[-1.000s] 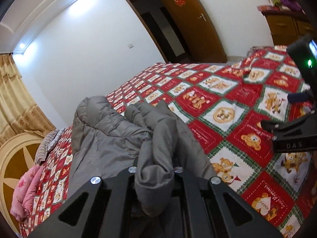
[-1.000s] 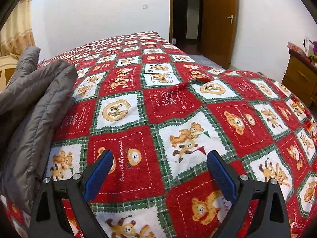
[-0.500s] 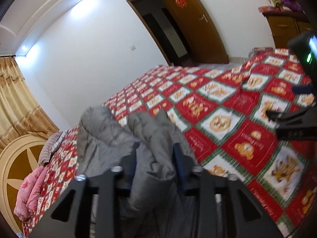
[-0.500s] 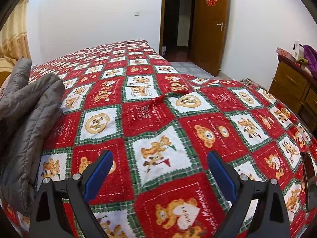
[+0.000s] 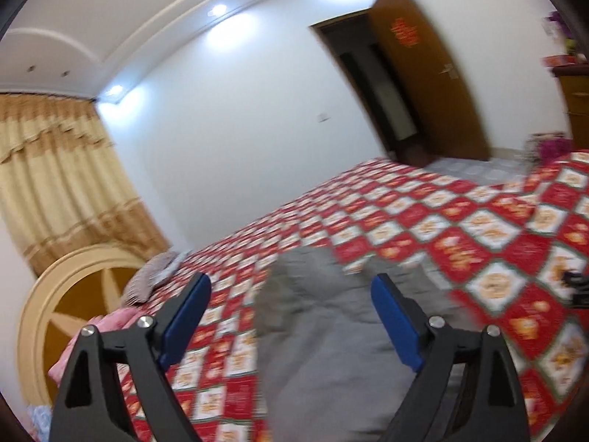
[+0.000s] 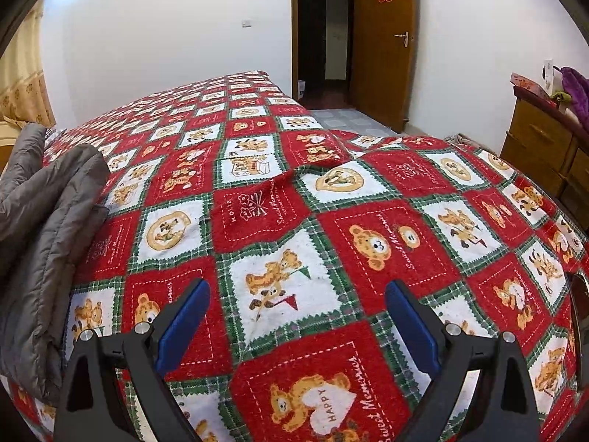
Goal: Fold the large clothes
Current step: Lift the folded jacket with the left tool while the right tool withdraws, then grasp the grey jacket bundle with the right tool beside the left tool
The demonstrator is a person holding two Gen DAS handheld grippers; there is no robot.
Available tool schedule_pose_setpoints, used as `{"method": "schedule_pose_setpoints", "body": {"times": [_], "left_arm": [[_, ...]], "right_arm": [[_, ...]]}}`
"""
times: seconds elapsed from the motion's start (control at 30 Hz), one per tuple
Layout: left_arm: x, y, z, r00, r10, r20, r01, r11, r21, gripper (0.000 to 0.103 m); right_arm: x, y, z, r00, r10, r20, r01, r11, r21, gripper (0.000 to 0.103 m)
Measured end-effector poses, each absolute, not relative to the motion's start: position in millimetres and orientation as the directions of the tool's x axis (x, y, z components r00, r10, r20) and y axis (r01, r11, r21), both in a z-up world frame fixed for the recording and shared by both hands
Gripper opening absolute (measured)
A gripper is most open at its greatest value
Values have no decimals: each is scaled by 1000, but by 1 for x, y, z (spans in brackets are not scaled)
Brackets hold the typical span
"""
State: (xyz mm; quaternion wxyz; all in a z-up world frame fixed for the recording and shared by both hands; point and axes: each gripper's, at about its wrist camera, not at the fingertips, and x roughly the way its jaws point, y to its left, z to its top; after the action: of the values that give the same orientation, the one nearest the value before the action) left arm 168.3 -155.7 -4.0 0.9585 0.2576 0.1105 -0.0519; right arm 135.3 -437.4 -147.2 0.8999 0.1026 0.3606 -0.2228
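A grey puffer jacket [image 5: 331, 339] lies bunched on the red teddy-bear bedspread [image 5: 489, 235]. My left gripper [image 5: 291, 316] hovers above the jacket, its jaws opening wide, and nothing is pressed between its blue pads [image 5: 394, 324]. In the right wrist view the same jacket [image 6: 40, 243] lies at the left edge of the bedspread [image 6: 368, 221]. My right gripper [image 6: 298, 324] stands open over bare bedspread to the right of the jacket, holding nothing.
A round cream headboard [image 5: 51, 294] and pink and grey pillows [image 5: 110, 328] sit at the bed's head. A brown door [image 6: 383, 44] stands open at the far wall. A wooden dresser [image 6: 545, 147] with clutter on top is at the right.
My left gripper let go of the jacket fold, opened wide, and rose and tilted up from it. The right gripper stayed open, shifting a little over the bedspread.
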Motion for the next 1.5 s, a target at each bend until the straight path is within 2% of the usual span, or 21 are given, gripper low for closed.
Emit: {"method": "schedule_pose_setpoints", "body": {"times": [0.13,0.27,0.37,0.47,0.6,0.83,0.93,1.1,1.2,1.33,1.37,1.4,1.47,1.5], "left_arm": [[218,-109,-12,966,112,-232,2,897,443,101],[287,-67,-41,902,239,-358,-91,919,384,101],[322,-51,-73,848,263,-461,-97,931,352,101],[330,-57,-93,829,223,-513,-48,942,331,101],[325,-83,-100,852,164,-497,24,936,350,101],[296,-144,-104,915,74,-396,145,857,494,101],[289,-159,-105,923,39,-384,179,838,515,101],[284,-171,-105,919,0,-393,219,832,510,101],[285,-172,-103,917,-19,-398,236,832,502,101],[286,-173,-101,910,-37,-413,253,839,483,101],[286,-173,-100,909,-40,-415,255,840,478,101],[287,-171,-99,909,-41,-415,256,841,477,101],[287,-163,-91,918,-31,-395,227,858,460,101],[289,-157,-86,921,-25,-390,211,872,441,103]], "right_arm": [[136,-437,-149,635,-328,-699,476,879,20,96],[137,-435,-150,627,-338,-702,480,877,7,96],[141,-431,-152,614,-349,-708,476,879,-21,95],[144,-426,-154,612,-340,-714,466,884,-22,95],[148,-424,-157,608,-317,-728,457,890,-6,95],[168,-410,-146,616,-307,-726,412,910,-36,95],[181,-403,-137,629,-278,-726,389,921,-16,95],[208,-390,-99,670,-201,-715,357,931,72,83],[228,-373,-69,706,-167,-688,321,942,100,78],[265,-338,-42,733,-94,-674,255,956,144,77],[279,-327,-41,728,-68,-683,241,957,161,75],[288,-321,-43,719,-51,-693,237,956,175,67],[303,-306,-52,698,-17,-716,213,959,185,59],[308,-298,-60,685,-26,-729,210,964,163,59]]}}
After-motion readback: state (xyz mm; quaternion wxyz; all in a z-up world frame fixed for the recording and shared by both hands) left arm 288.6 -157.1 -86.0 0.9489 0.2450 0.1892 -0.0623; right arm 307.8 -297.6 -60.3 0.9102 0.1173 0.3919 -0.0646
